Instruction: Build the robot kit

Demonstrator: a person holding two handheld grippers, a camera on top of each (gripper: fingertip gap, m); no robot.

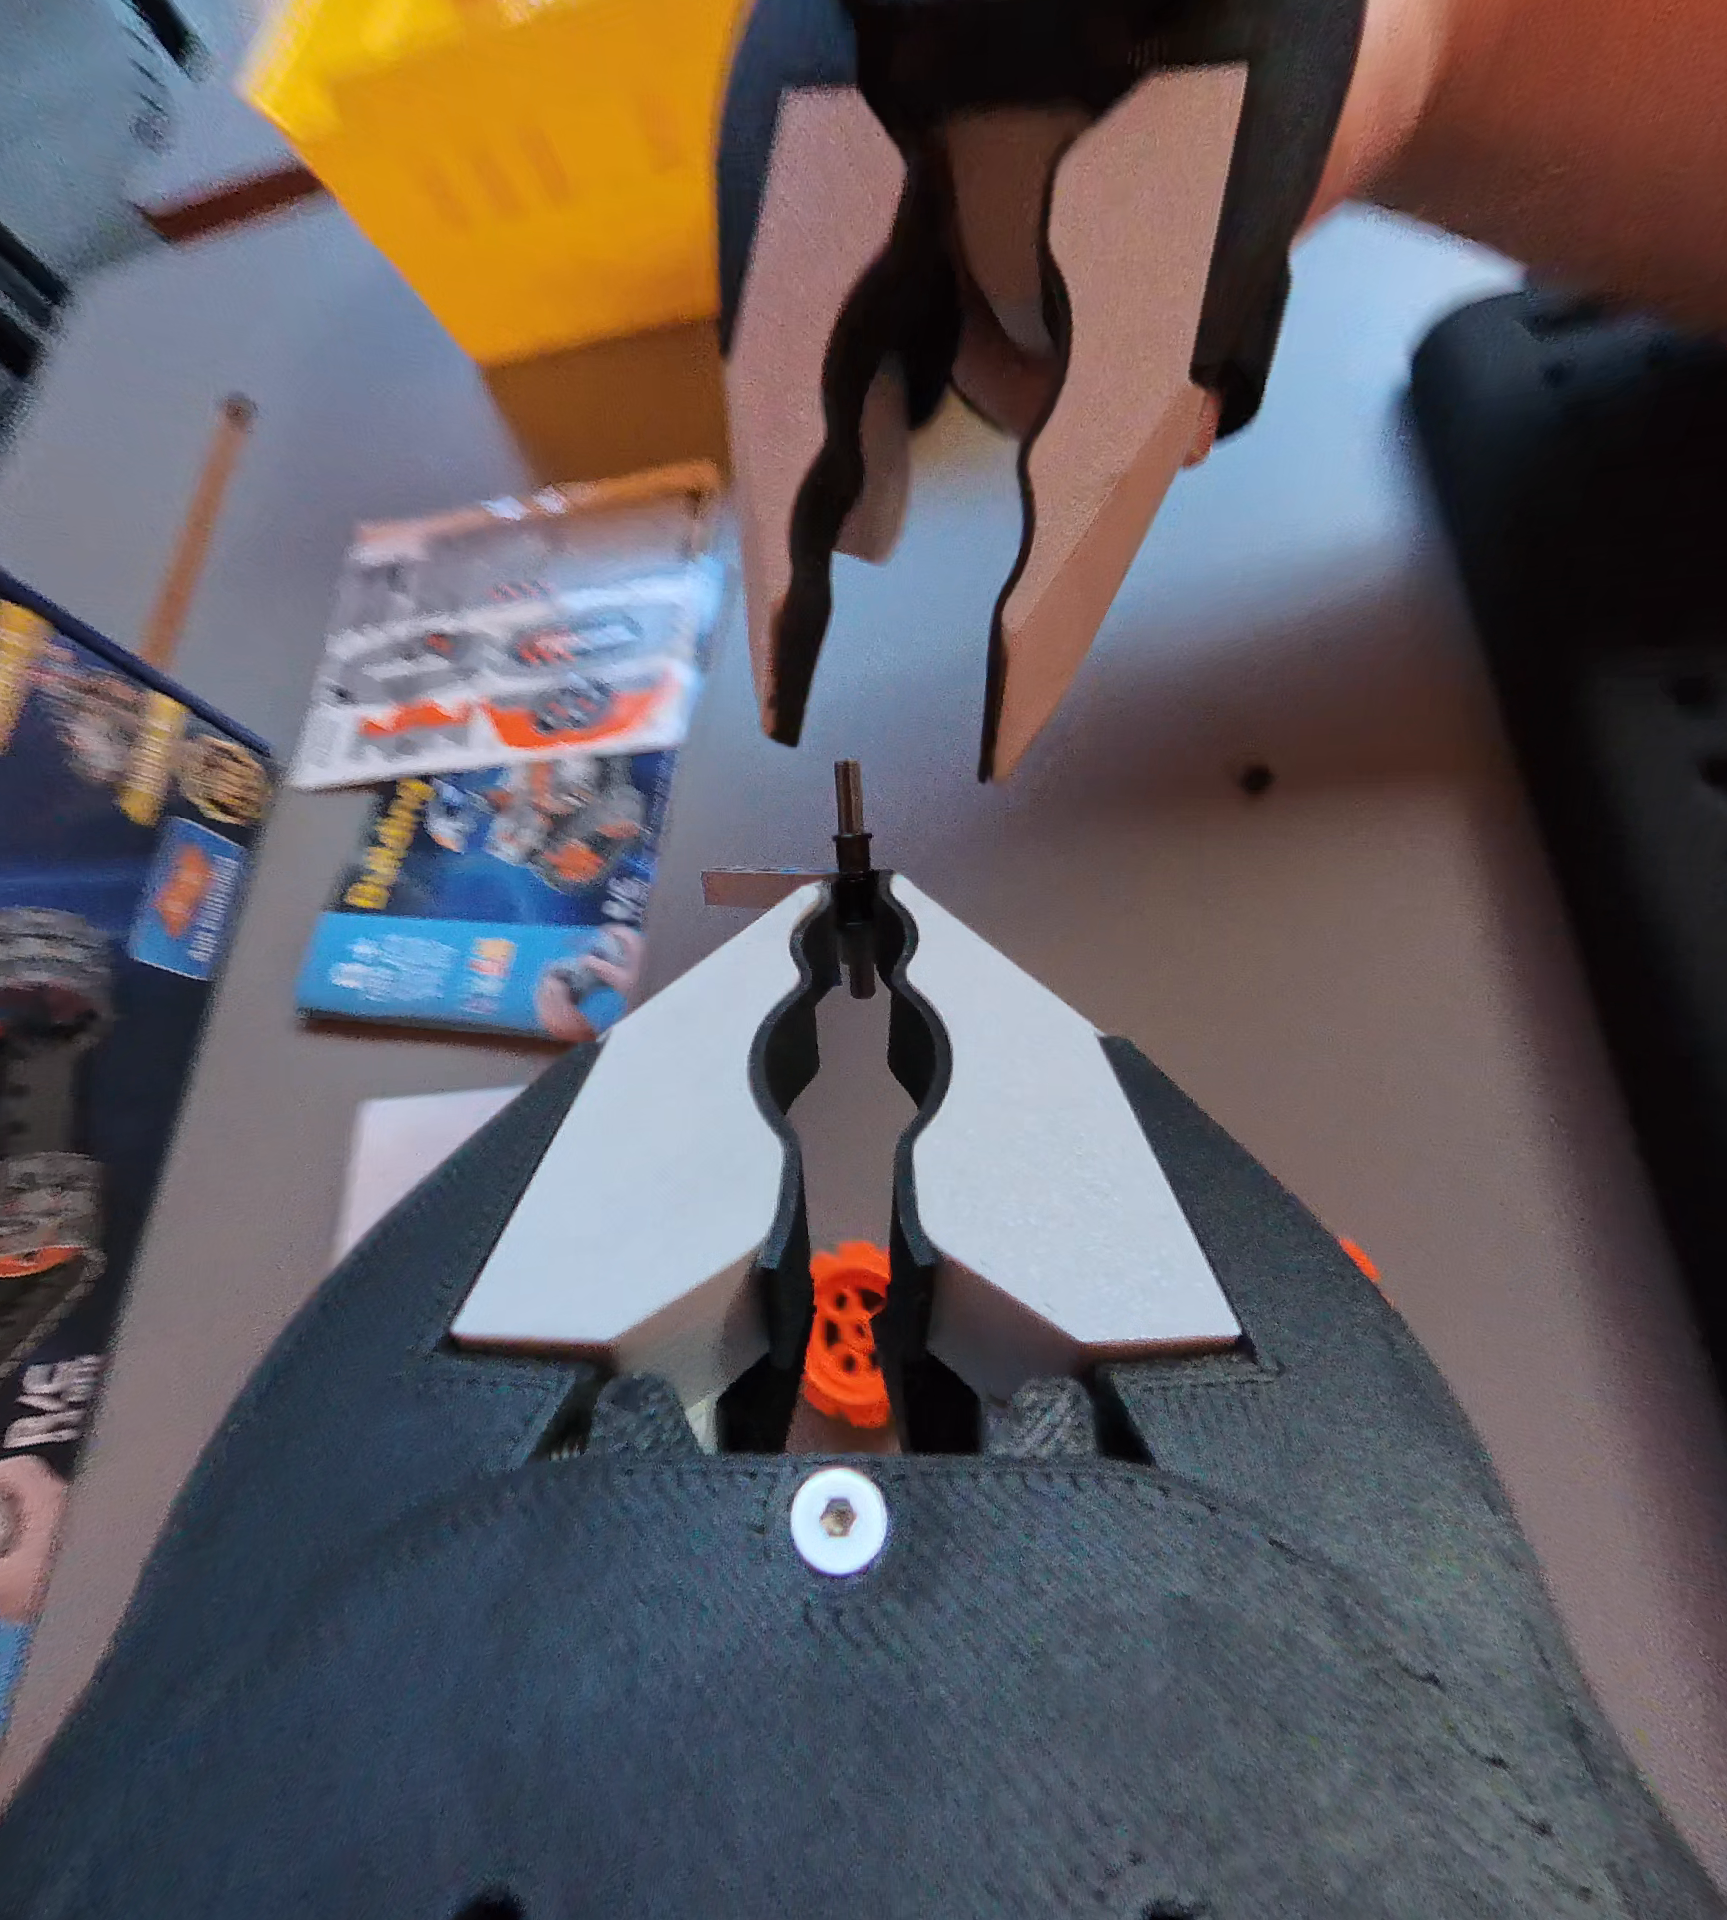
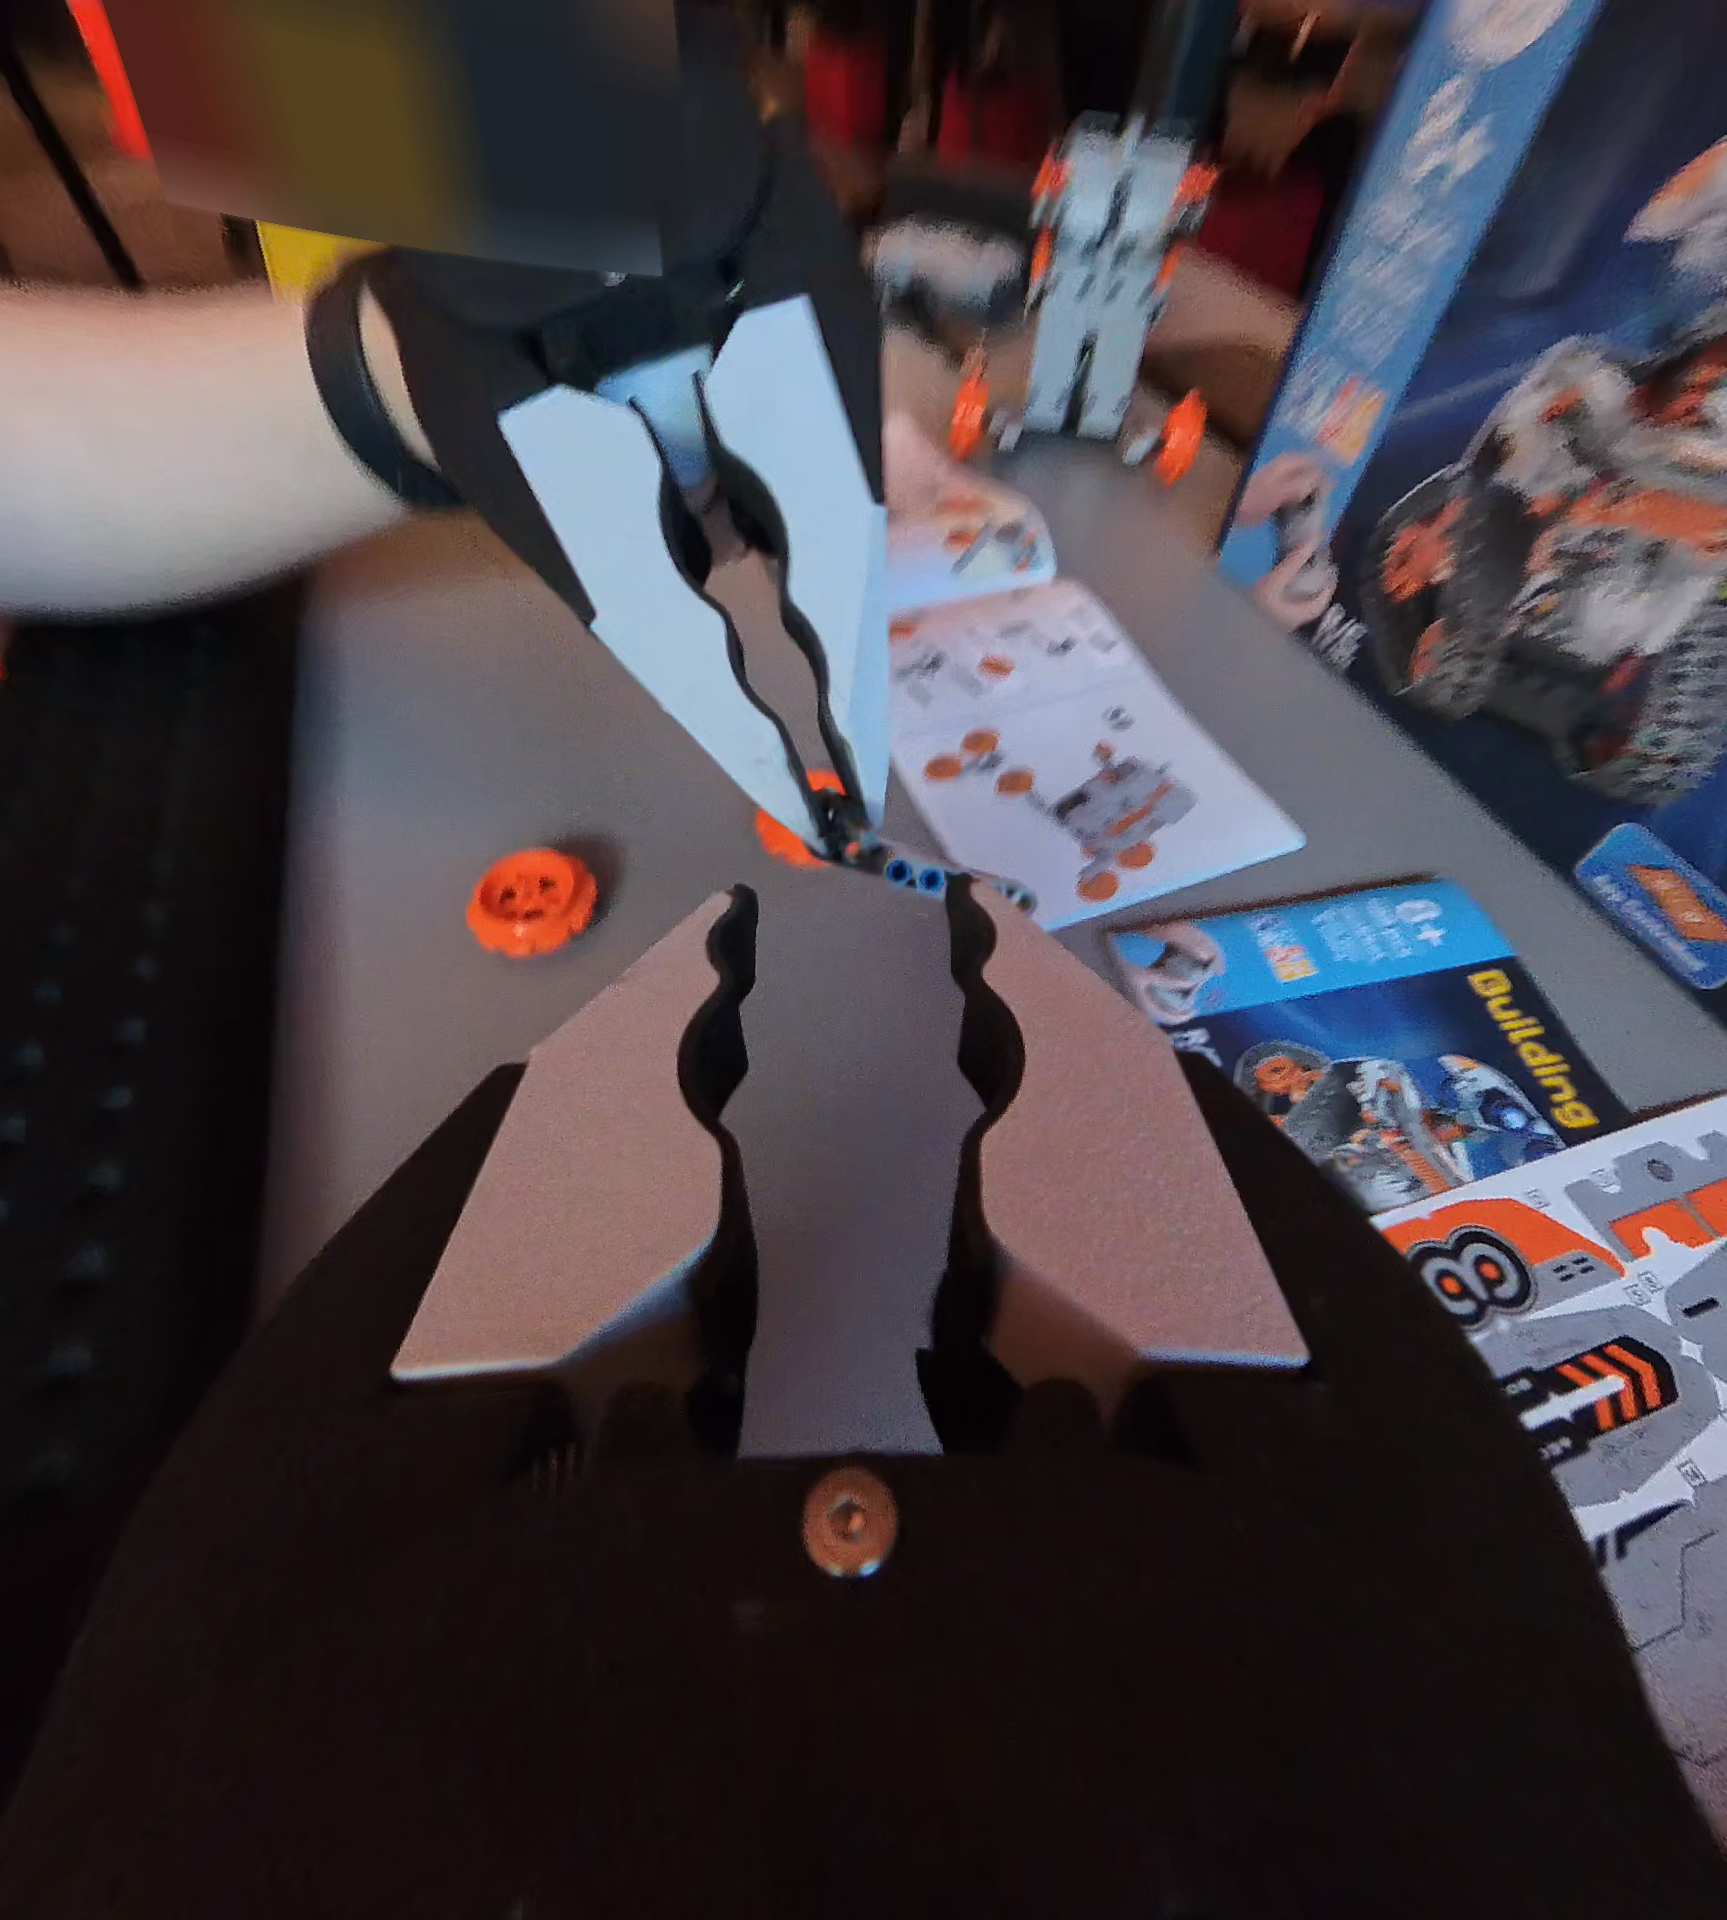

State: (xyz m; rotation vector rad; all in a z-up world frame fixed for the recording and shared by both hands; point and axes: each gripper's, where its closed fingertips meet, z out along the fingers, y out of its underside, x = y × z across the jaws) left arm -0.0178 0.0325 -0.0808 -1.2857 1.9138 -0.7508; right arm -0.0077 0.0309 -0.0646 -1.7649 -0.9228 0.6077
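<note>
Closest to the lens in the left wrist view is the left gripper (image 1: 854,914), its jaws pressed together on a small dark pin (image 1: 851,831) that sticks out past the tips, long axis running straight on along the fingers. An orange wheel (image 1: 846,1330) lies on the grey bench (image 1: 1254,987) below, seen through the gap behind the tips. Directly ahead, tip to tip but apart, hangs the right gripper (image 1: 885,758), jaws spread, the pin's free end pointing into the gap between them. From the right wrist view, the right gripper (image 2: 851,899) shows the same spread jaws, with the left gripper (image 2: 843,821) angled down just beyond them, pinching a small cluster of dark and blue pieces (image 2: 906,868). A second orange wheel (image 2: 531,900) lies off to one side on the bench; printed booklets (image 2: 1358,1029) and a large toy box (image 2: 1586,582) lie on the other side.
</note>
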